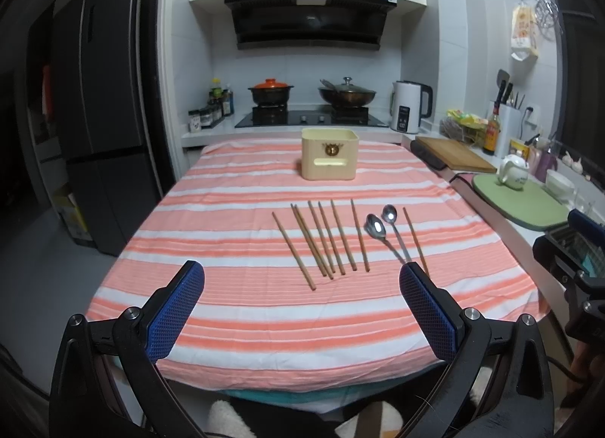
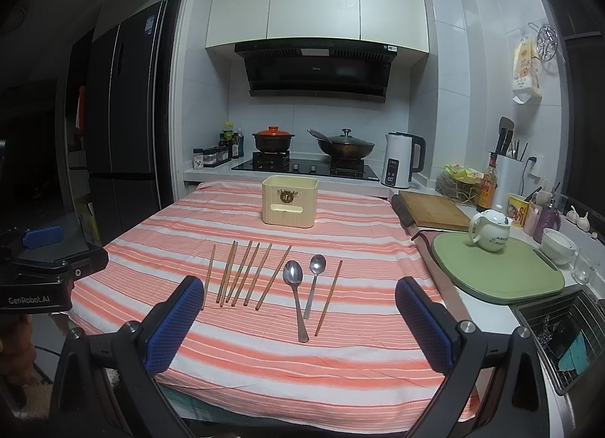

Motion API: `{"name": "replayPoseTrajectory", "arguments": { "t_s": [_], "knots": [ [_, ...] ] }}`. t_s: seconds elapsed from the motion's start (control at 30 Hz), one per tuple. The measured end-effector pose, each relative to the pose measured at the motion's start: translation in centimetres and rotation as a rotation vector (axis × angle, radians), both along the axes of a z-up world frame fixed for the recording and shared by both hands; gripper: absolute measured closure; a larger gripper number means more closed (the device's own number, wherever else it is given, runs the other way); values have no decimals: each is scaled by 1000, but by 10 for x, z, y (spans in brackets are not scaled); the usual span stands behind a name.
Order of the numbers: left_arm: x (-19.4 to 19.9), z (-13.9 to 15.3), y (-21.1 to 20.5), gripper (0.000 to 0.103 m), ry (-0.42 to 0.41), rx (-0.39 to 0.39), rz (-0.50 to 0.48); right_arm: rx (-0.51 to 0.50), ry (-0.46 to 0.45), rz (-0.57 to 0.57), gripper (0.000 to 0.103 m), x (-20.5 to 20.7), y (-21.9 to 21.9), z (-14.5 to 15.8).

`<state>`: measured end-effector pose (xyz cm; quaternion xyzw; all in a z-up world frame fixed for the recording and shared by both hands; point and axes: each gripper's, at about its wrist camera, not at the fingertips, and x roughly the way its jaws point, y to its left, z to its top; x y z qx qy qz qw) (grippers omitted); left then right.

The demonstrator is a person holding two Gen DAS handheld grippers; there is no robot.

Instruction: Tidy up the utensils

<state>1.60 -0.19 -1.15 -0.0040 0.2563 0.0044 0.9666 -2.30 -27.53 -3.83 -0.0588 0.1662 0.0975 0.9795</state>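
Several wooden chopsticks [image 1: 321, 239] [image 2: 244, 273] lie side by side on the pink-and-white striped tablecloth [image 1: 264, 309] [image 2: 340, 362]. Two metal spoons [image 1: 378, 230] [image 2: 295, 287] lie to their right, with one more chopstick [image 1: 415, 239] [image 2: 329, 298] beyond them. A cream utensil holder box [image 1: 329, 153] [image 2: 289, 201] stands upright at the far middle of the table. My left gripper [image 1: 301, 279] is open and empty, held above the near table edge. My right gripper [image 2: 299, 294] is open and empty, also held near the front edge.
A counter runs along the right with a green mat [image 2: 495, 268], a white teapot [image 2: 489, 230], a wooden cutting board [image 2: 435, 209] and a sink rack [image 2: 563, 336]. A stove with pots [image 2: 302, 147] and a kettle [image 2: 401, 164] stand behind the table. A fridge [image 1: 98, 98] stands at the left.
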Motion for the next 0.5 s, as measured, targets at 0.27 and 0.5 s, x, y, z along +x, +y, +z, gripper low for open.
{"name": "replayPoseTrajectory", "arguments": {
  "t_s": [0.27,0.5],
  "knots": [
    [2,0,0,0,3,0,-2,0,10,-2,0,5,0,0],
    [4,-2,-2,0,4,2,-5,-1,17,-1,0,7,0,-2]
  ]
}}
